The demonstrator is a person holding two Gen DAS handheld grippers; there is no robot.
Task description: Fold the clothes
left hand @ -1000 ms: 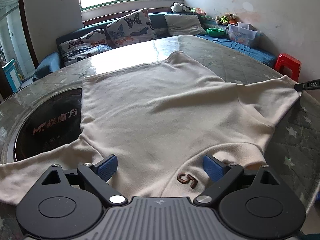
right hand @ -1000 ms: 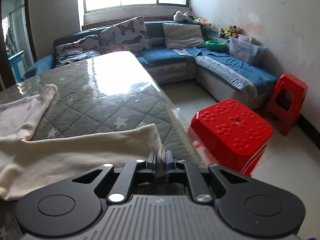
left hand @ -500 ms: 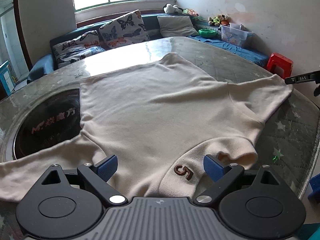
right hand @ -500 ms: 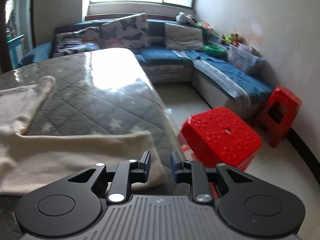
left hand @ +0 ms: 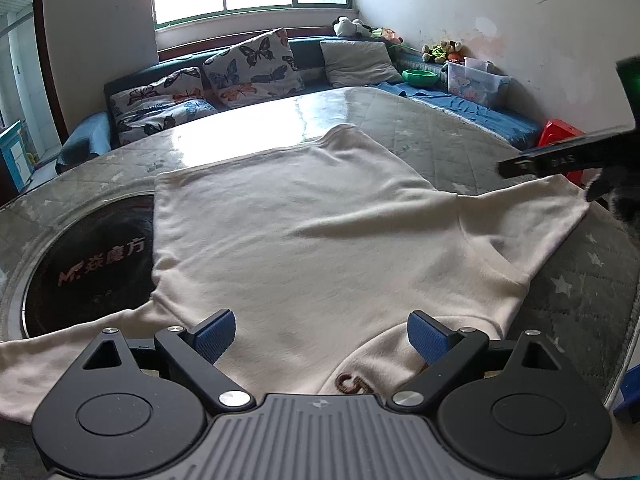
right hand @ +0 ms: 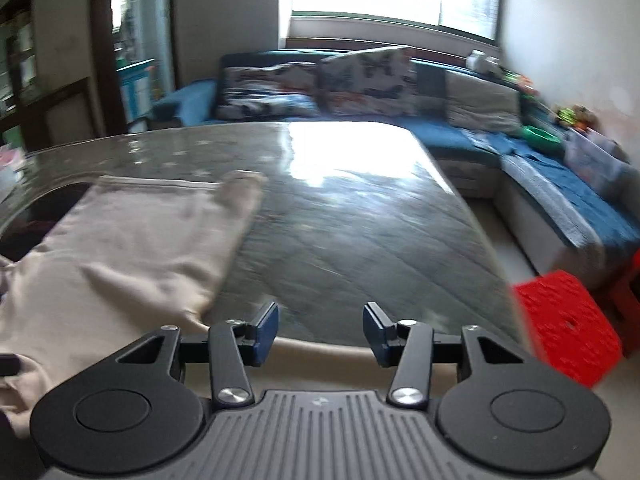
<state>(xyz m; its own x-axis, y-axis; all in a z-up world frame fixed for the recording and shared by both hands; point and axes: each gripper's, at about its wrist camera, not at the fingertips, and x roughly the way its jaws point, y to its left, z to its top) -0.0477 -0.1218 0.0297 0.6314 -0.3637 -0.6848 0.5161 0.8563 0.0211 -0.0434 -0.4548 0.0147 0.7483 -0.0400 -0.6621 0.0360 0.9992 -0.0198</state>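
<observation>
The right gripper (right hand: 320, 330), pinched shut on the sleeve cuff a second ago and half parted half a second ago, now stands with its blue-padded fingers spread wide and nothing between them. It has lifted off the cloth and swung toward the garment; its view is smeared with motion blur. The left gripper (left hand: 322, 338) has barely shifted: its ribbed blue pads are spread just as before, hovering over the collar end of the garment without gripping it.

The cream, soft-knit long-sleeved top (left hand: 320, 232) lies flat on the table, body smooth with a few shallow creases. A brown embroidered "5" (left hand: 352, 385) sits near the collar, just in front of the left gripper. One sleeve stretches toward the table's right edge, where the black tip of the right gripper (left hand: 560, 160) hangs just above the cuff — no longer touching it. The other sleeve trails off across a dark round glass inset (left hand: 88, 264) printed with lettering.

The table (left hand: 568, 300) is covered in grey quilted fabric with pale stars under a glossy clear sheet. Beyond the table's right edge stands a red perforated plastic stool (right hand: 568, 328).
</observation>
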